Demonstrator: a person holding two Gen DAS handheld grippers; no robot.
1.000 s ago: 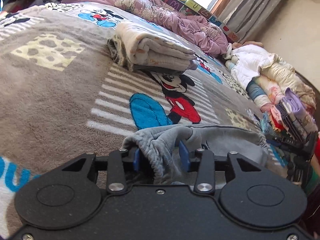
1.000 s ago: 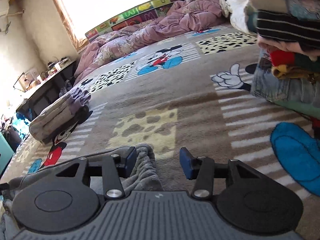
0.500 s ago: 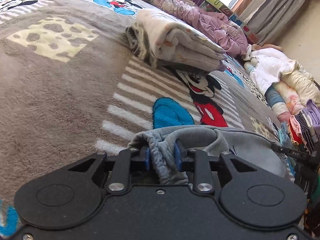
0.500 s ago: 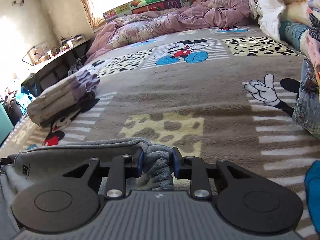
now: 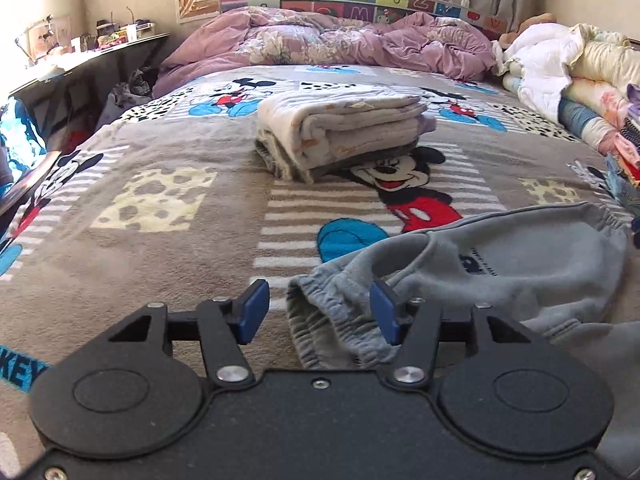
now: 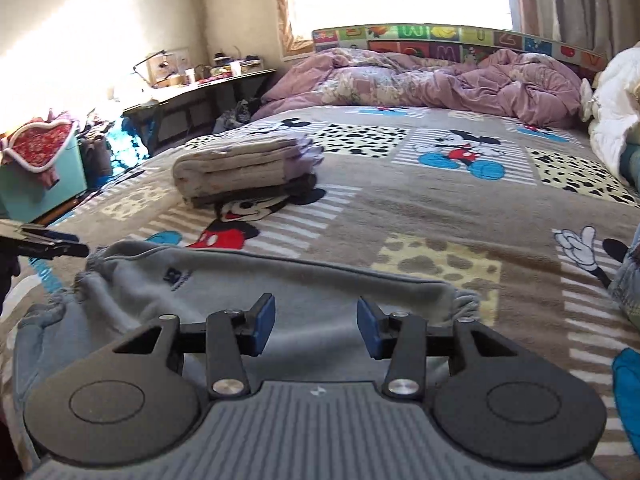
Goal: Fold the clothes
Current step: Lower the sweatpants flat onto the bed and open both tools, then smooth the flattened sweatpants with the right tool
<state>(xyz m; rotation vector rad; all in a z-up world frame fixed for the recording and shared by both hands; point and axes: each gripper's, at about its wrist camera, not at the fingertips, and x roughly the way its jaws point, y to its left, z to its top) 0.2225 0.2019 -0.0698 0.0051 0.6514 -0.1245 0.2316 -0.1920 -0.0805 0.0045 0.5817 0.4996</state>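
My left hand-held gripper (image 5: 316, 312) gaped open around the grey trousers' (image 5: 500, 264) waistband, gripping nothing. My right hand-held gripper (image 6: 316, 328) hung open above them too. They lay flat on the bed (image 5: 180, 248), so I judged the fold was settling.

On the blanket (image 5: 120, 280), the sweatpants (image 5: 500, 264) lie before the folded stack (image 5: 344, 132), the duvet (image 5: 340, 44) behind.

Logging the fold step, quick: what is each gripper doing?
Left gripper: open, holding nothing.
Right gripper: open above the grey fleece garment.
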